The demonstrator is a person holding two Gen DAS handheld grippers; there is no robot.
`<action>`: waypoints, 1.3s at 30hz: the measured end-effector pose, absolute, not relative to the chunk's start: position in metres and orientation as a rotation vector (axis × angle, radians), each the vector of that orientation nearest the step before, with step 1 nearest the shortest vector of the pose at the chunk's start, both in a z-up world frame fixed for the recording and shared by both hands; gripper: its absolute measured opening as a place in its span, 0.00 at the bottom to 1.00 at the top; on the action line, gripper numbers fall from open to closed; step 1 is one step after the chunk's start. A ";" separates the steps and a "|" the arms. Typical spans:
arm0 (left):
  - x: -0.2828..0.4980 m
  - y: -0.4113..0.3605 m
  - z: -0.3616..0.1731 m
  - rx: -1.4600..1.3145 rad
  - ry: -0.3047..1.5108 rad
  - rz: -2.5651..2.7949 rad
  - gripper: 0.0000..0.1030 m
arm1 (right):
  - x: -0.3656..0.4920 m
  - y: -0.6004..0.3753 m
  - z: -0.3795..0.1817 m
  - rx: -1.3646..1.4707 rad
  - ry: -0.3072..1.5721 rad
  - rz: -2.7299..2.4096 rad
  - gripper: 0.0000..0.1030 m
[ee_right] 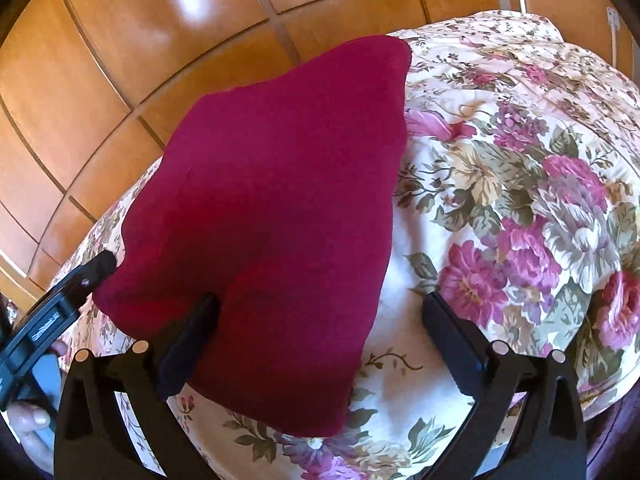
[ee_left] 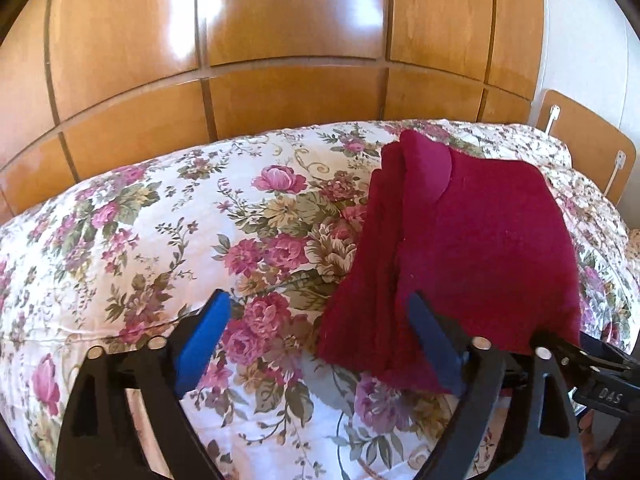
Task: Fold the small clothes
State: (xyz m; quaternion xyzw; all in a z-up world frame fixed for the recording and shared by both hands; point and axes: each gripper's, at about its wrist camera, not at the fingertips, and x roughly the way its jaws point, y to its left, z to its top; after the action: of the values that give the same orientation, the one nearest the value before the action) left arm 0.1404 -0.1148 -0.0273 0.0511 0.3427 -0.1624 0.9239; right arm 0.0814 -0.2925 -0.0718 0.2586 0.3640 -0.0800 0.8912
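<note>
A folded crimson garment (ee_left: 472, 248) lies flat on the floral bedspread (ee_left: 168, 240). In the left wrist view my left gripper (ee_left: 319, 298) stands open at the garment's near left edge. Its right blue finger (ee_left: 436, 344) rests against the cloth and its left finger (ee_left: 204, 336) is over bare bedspread. In the right wrist view my right gripper (ee_right: 319, 299) stands open over the near end of the garment (ee_right: 280, 168). One finger (ee_right: 188, 340) is on the cloth, the other finger (ee_right: 452, 344) is over the bedspread (ee_right: 520, 200). Neither gripper pinches anything.
Glossy wooden wardrobe panels (ee_left: 280, 40) rise just behind the bed. A wooden headboard (ee_left: 592, 148) with a white cable is at the far right. The other gripper's body (ee_right: 52, 312) and a person's hand (ee_right: 32, 424) show at the right wrist view's lower left.
</note>
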 end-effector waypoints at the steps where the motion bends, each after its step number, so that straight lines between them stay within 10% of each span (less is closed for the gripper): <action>1: 0.138 -0.113 -0.027 0.096 0.701 -0.334 0.88 | 0.081 -0.290 -0.072 0.534 0.759 -0.171 0.98; 39: 0.071 -0.063 -0.015 0.034 0.625 -0.261 0.96 | 0.040 -0.205 -0.016 0.240 0.614 -0.556 0.98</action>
State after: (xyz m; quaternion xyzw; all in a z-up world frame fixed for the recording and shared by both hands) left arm 0.0708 -0.0627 -0.0155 0.0166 0.3065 -0.1278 0.9431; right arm 0.0403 -0.2051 -0.0163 0.1163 0.2975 -0.2694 0.9085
